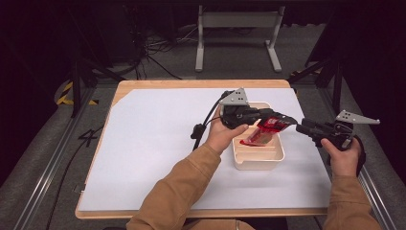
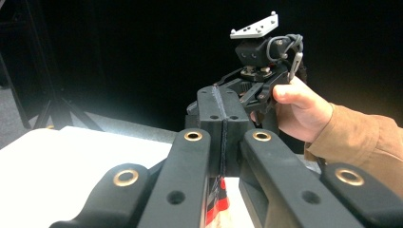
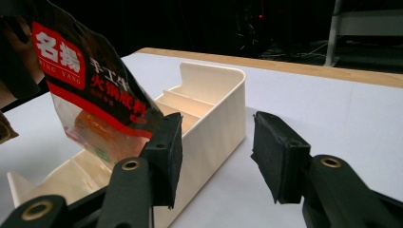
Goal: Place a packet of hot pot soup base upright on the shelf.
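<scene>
A red and black sauce packet [image 1: 267, 129] with a clear window hangs tilted over the cream divided bin [image 1: 275, 155]. My left gripper [image 1: 286, 119] is shut on its top edge. In the left gripper view the jaws [image 2: 222, 118] are pressed together, and a strip of the packet [image 2: 217, 202] shows below them. My right gripper [image 1: 302, 128] sits just right of the bin, level with the packet and apart from it. In the right gripper view it [image 3: 218, 147] stands open with nothing between its pads. There the packet [image 3: 90, 90] hangs at the left, and the bin [image 3: 214, 109] is beside the left pad.
The bin stands on a white sheet [image 1: 158, 143] covering a wooden table [image 1: 201, 83]. The sheet lies bare to the left and in front. A grey metal frame [image 1: 237, 28] stands on the floor beyond the table's far edge.
</scene>
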